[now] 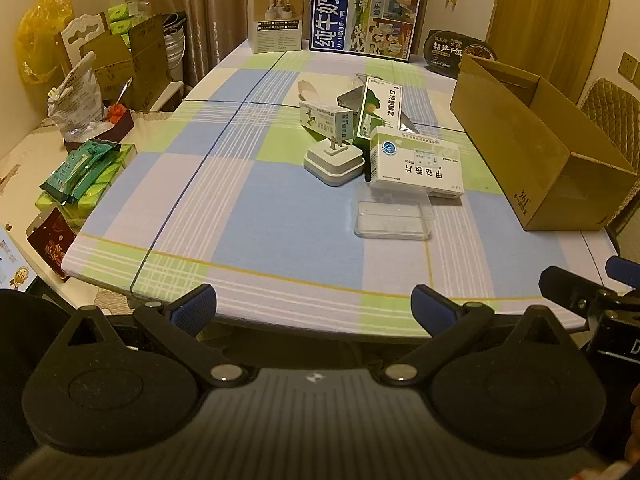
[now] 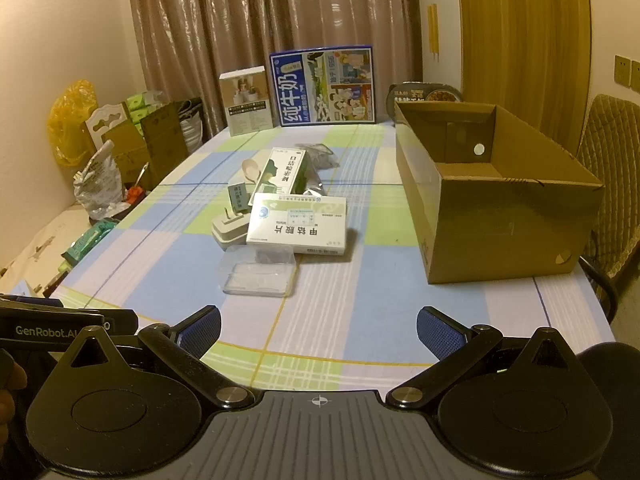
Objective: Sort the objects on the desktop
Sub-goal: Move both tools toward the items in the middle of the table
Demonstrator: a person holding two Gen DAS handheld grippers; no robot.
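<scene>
- Left gripper (image 1: 313, 306) and right gripper (image 2: 319, 330) hovered wide open and empty at the table's near edge.
- White medicine box (image 2: 298, 224) lay mid-table among clutter, left of the open cardboard box (image 2: 496, 216).

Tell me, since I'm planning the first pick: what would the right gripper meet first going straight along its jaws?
Probably the clear flat plastic case nearest the table's front edge, slightly left of centre; bare checked tablecloth lies before it. Depth is uncertain. The right gripper is open and empty.
</scene>
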